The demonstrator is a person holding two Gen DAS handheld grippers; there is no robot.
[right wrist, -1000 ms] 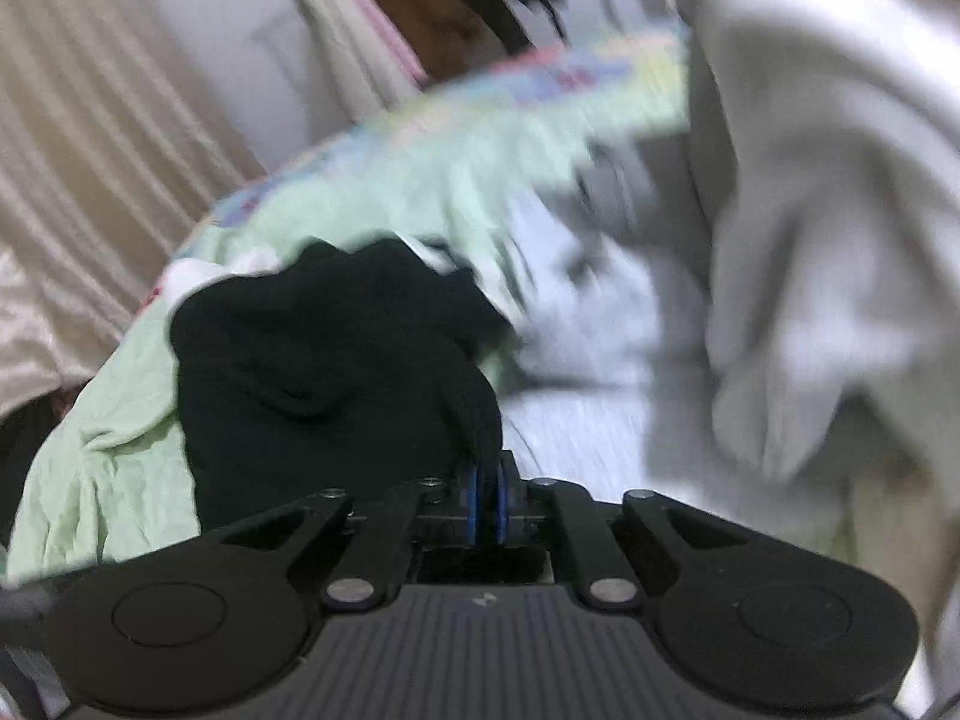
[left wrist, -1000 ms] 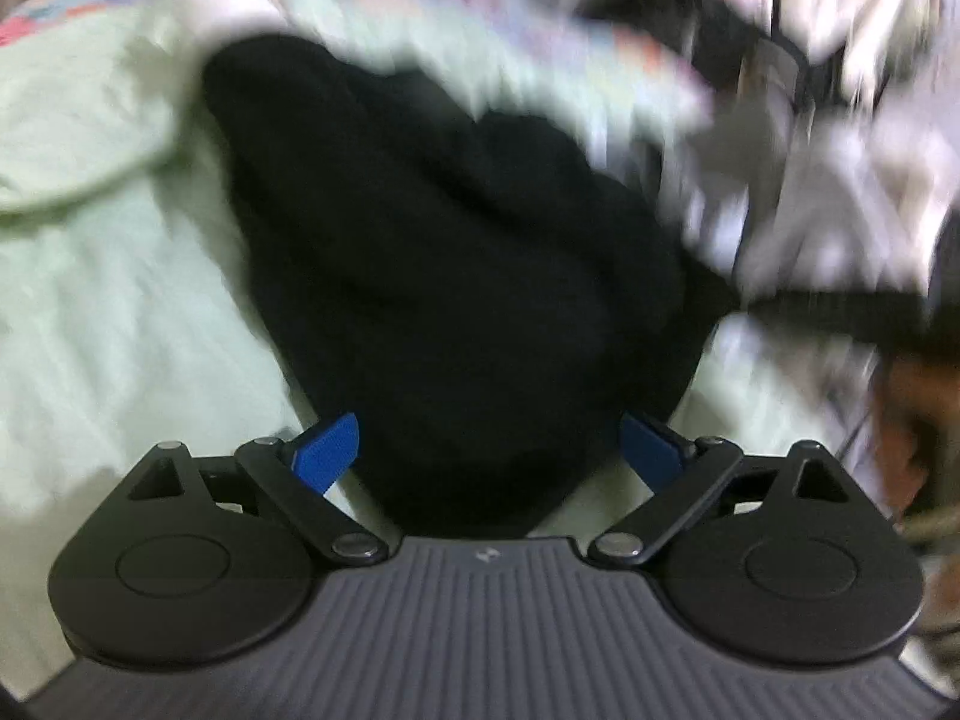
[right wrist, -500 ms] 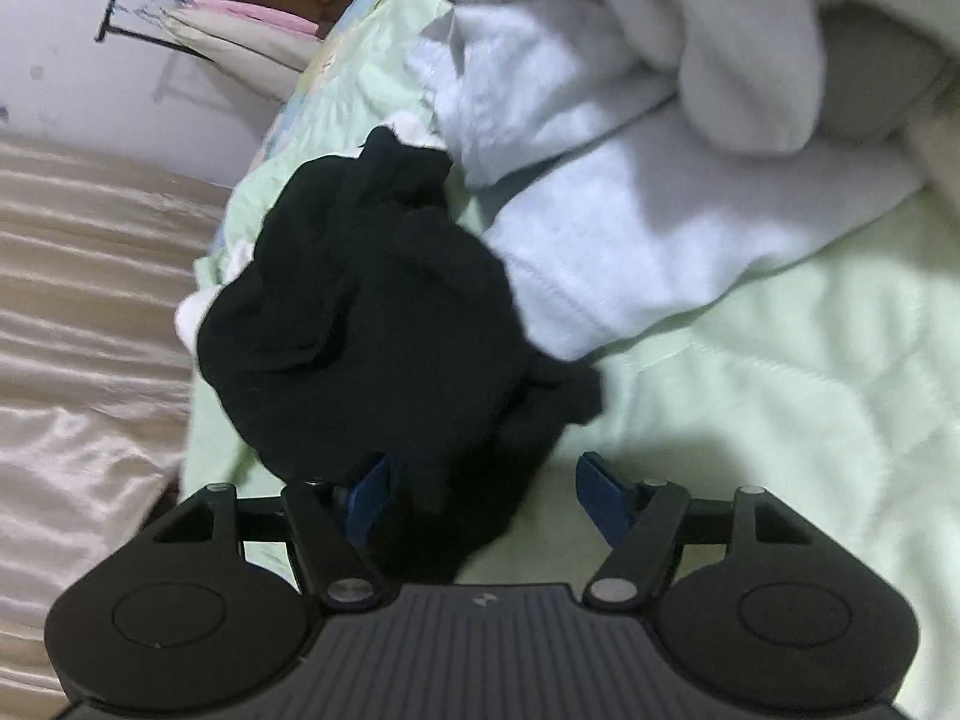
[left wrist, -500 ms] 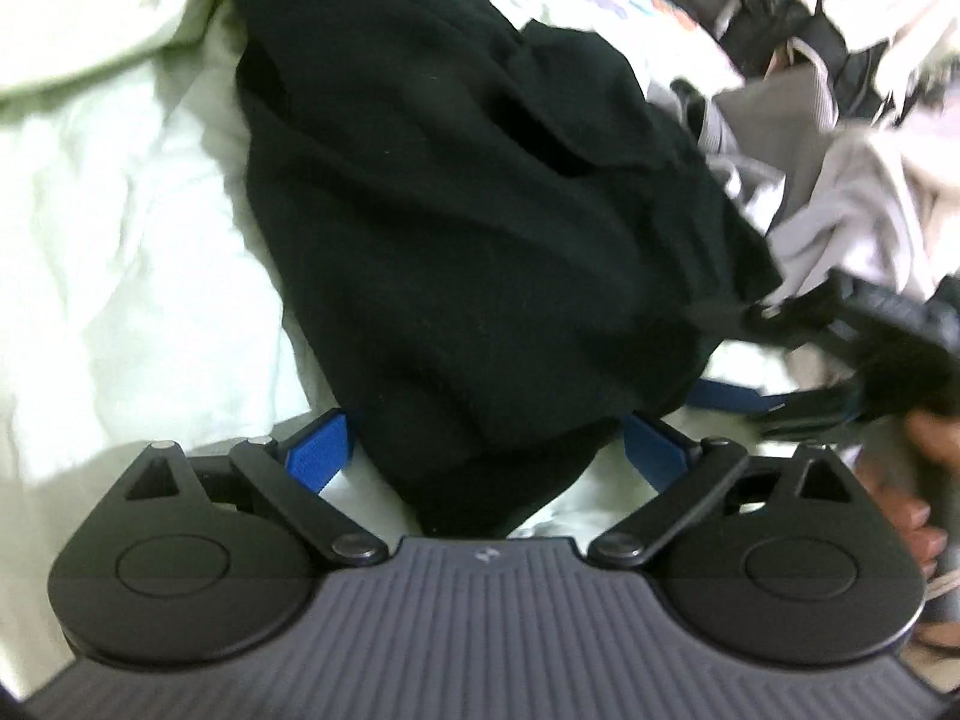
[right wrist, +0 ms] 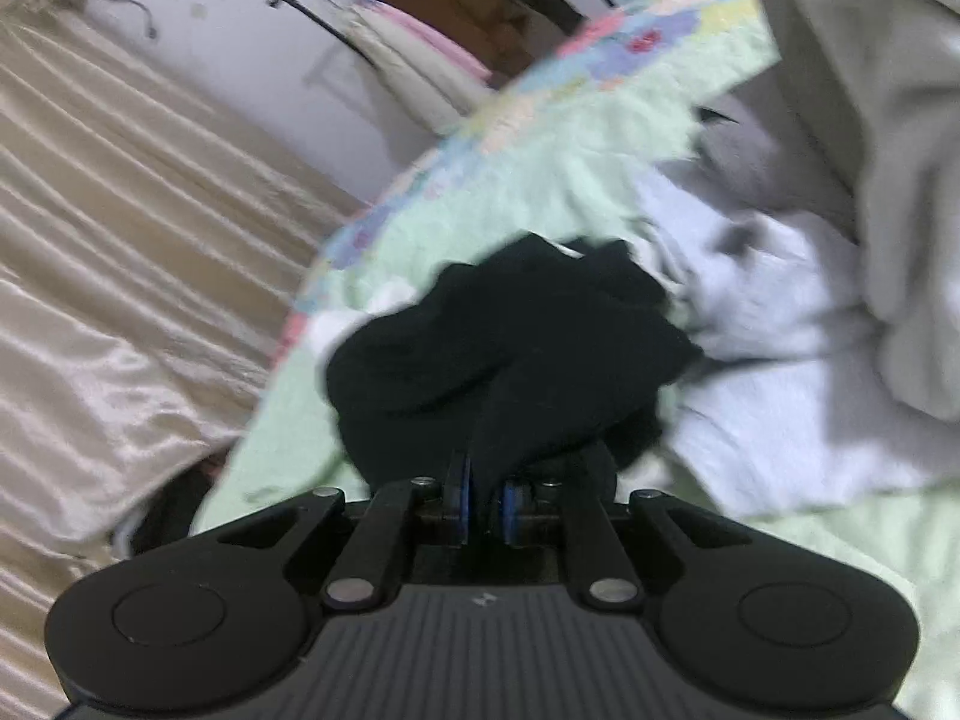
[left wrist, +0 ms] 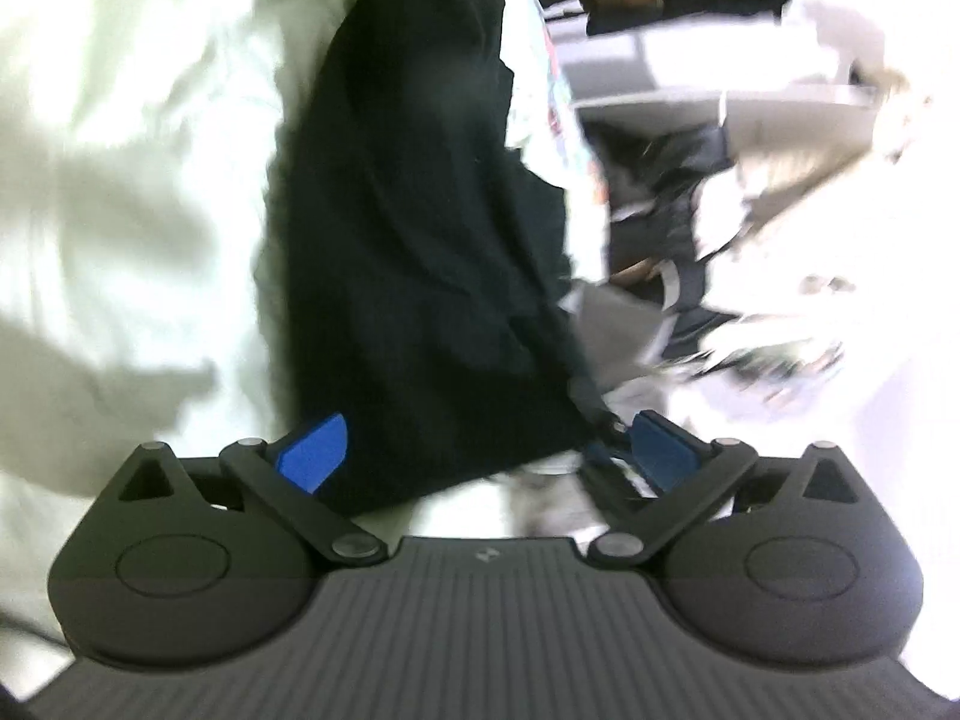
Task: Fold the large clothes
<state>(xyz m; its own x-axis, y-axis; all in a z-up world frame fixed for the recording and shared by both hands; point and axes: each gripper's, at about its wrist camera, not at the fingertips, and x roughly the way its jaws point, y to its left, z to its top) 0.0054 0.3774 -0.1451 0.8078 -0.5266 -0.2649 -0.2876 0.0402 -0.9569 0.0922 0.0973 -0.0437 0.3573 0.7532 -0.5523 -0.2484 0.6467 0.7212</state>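
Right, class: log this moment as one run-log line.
task: fold large clothes | right claw: shut on black garment | left claw: open, garment edge between fingers | surface: green bedspread | fold: not yet done

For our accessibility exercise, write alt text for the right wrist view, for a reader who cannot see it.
The right tool is shut on a bunched black garment lying on a pale green bedspread. Grey-white clothes are heaped to the right, and beige curtains hang at left.

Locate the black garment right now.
The crumpled black fabric garment lies centre in the right wrist view on the pale green bedspread, left of the light grey clothes, pinched by the shut right tool.
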